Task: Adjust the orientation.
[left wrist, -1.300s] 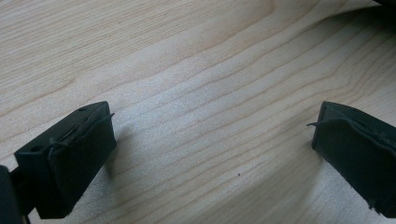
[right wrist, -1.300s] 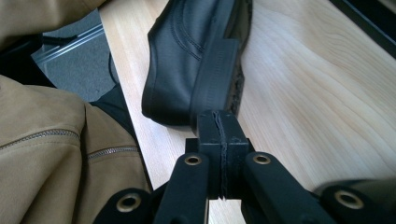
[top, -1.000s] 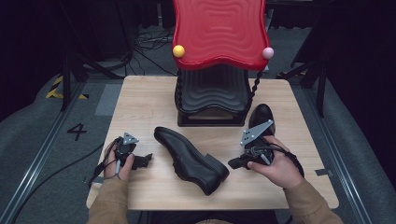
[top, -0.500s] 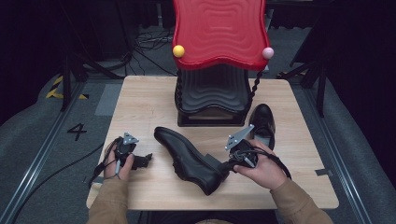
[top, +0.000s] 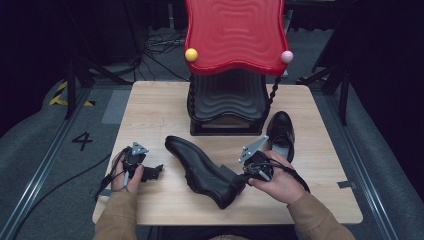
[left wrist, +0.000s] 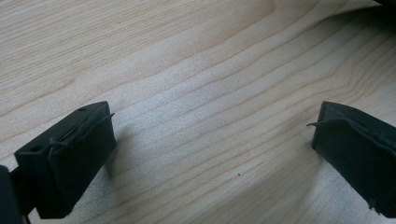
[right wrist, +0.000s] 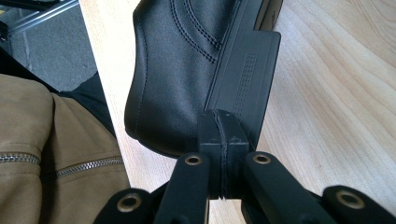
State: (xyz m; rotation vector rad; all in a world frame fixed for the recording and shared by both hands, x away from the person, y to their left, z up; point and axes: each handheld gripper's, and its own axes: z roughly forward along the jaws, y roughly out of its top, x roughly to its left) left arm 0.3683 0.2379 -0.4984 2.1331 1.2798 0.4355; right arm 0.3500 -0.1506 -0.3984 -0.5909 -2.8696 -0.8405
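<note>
A black leather shoe (top: 200, 170) lies on its side across the middle of the wooden table (top: 150, 115), toe toward the far left. Its heel (right wrist: 247, 70) stands just beyond my right gripper (right wrist: 222, 135), whose pads are pressed flat together with nothing between them. From above, the right gripper (top: 240, 176) sits at the heel end of that shoe. A second black shoe (top: 280, 130) stands upright behind my right hand. My left gripper (left wrist: 210, 154) rests low over bare wood with its pads (left wrist: 79, 154) wide apart; from above the left gripper (top: 152, 172) lies left of the shoe's toe.
A tall stand with a red wavy top (top: 235, 35) and a black ribbed base (top: 227, 105) occupies the back middle of the table. A yellow ball (top: 191, 54) and a pink ball (top: 286, 56) sit at its corners. A brown jacket (right wrist: 46, 154) is at the near edge.
My right hand has moved left and down, from beside the upright shoe to the heel of the shoe lying on its side. The left hand has stayed put.
</note>
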